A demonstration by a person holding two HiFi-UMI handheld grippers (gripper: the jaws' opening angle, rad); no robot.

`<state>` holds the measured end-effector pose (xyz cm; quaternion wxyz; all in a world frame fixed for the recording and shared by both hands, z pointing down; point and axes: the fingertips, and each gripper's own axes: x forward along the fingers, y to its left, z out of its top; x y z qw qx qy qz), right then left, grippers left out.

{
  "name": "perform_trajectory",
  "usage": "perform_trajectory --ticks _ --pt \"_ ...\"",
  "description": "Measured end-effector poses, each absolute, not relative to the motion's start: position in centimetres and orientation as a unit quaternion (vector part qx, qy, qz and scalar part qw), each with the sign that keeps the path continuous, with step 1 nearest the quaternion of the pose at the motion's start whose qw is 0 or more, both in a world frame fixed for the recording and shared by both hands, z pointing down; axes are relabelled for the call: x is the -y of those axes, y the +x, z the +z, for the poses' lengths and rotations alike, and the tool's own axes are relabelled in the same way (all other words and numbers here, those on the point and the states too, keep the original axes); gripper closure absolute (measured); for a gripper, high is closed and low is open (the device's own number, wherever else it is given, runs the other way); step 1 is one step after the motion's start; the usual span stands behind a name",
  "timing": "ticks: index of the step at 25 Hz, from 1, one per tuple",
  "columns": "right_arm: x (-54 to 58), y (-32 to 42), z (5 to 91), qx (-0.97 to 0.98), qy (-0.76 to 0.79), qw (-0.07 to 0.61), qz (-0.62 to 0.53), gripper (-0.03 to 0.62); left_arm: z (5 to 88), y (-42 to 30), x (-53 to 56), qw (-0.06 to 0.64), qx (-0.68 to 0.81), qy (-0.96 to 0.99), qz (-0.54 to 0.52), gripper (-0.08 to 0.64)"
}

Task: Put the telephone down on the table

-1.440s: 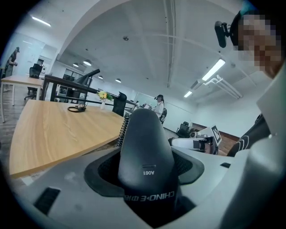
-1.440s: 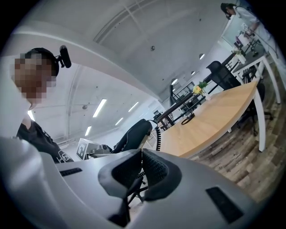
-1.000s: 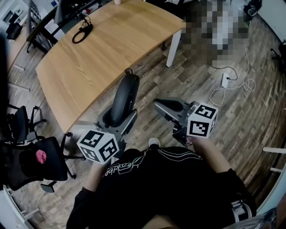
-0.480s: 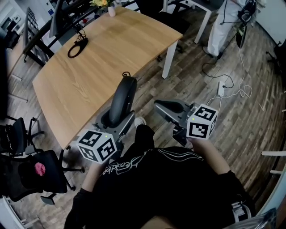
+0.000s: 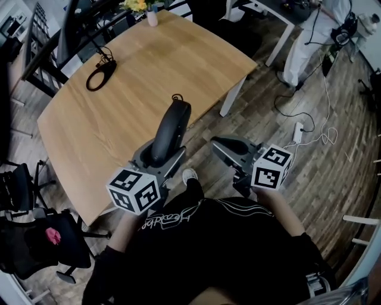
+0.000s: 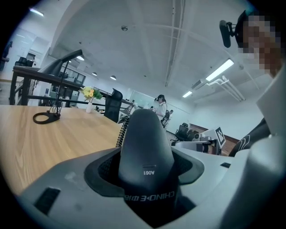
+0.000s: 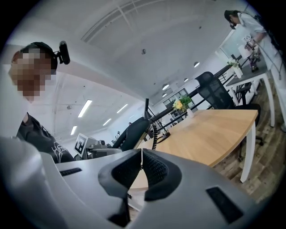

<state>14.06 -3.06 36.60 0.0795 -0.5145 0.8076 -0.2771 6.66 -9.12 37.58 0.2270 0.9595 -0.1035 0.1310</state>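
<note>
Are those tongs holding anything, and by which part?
The left tongs grip the black telephone handset by its near end; the rest sticks out beyond them. The right tongs are shut on nothing.

Telephone (image 5: 168, 130) is black, table (image 5: 119, 101) pale wood-grain, flowers (image 5: 136, 5) yellow.

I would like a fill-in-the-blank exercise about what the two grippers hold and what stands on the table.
1. The left gripper is shut on the ___.
2. The right gripper is shut and holds ___.
3. The flowers at the far end of the table are ___ in colour.
Missing words: telephone; nothing; yellow.
</note>
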Motion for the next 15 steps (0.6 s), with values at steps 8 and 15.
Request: perform_trajectory --ticks 8,15 --pt "14.7 18.0 36.1 -0.82 -0.493 0.075 -0.28 0.552 38.8 9.1 20.2 0.247 0.141 0.948 0.14 0.27" --pt "19.8 19.2 36.3 -0.831 -0.471 0.074 -0.286 0.552 39.7 9.4 26.0 0.251 0.189 0.937 0.15 0.27"
